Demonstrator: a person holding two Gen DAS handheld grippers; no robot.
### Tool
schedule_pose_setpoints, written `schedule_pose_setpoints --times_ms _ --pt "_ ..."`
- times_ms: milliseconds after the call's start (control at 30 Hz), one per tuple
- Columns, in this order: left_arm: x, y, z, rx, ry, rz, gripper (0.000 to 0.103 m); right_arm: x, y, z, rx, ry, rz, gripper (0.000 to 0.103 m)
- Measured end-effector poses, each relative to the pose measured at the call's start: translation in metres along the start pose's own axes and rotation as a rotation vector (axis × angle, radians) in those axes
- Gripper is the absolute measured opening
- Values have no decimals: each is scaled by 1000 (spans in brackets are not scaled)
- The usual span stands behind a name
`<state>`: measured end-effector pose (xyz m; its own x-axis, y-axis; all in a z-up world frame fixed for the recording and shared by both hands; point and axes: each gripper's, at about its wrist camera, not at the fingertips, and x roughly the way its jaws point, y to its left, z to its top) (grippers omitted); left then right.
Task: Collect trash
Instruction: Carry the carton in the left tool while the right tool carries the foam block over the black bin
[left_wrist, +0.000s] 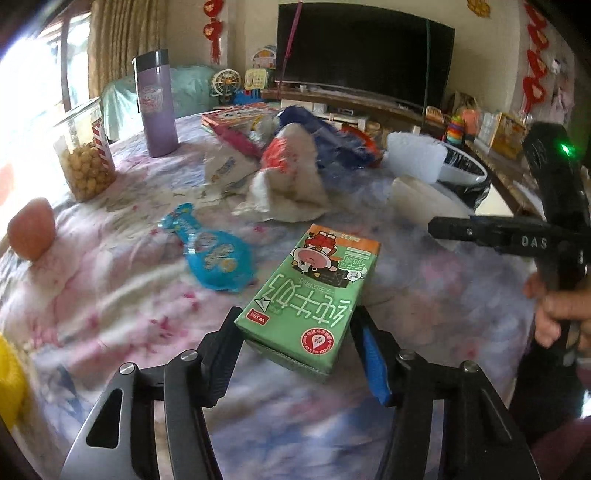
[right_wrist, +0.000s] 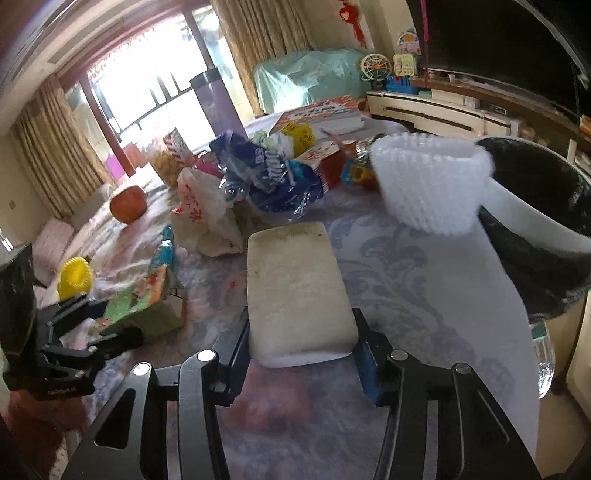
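Note:
My left gripper (left_wrist: 295, 328) is shut on a green milk carton (left_wrist: 310, 291), held just above the flowered tablecloth. It also shows in the right wrist view (right_wrist: 144, 306). My right gripper (right_wrist: 301, 332) is shut on a white foam block (right_wrist: 295, 288). The right gripper shows in the left wrist view (left_wrist: 487, 230) at the right. A white bin with a black liner (right_wrist: 535, 206) stands at the table's right edge; in the left wrist view the bin (left_wrist: 465, 168) is beyond the foam. Loose trash lies ahead: a blue pouch (left_wrist: 214, 254), a white plastic bag (left_wrist: 291, 177), blue wrappers (right_wrist: 266, 173), a white foam net (right_wrist: 432, 184).
A jar of snack balls (left_wrist: 86, 155), a purple flask (left_wrist: 155, 107), an apple (left_wrist: 31, 229) and books (left_wrist: 236, 118) stand on the table. A yellow object (right_wrist: 75, 277) lies at the left. A TV (left_wrist: 362, 51) on a low cabinet is behind.

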<state>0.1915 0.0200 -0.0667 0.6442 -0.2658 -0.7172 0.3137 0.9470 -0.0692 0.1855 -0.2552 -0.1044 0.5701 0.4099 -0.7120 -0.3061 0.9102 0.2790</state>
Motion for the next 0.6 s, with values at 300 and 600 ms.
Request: schedule_pose_setpoints --times_ms 300,600 --pt "1 -40 16 -72 -41 -70 57 -49 -31 -7 69 -67 -24 50" --pt "19 -85 44 -23 -40 -126 57 -85 -74 -10 142 -122 -91 50"
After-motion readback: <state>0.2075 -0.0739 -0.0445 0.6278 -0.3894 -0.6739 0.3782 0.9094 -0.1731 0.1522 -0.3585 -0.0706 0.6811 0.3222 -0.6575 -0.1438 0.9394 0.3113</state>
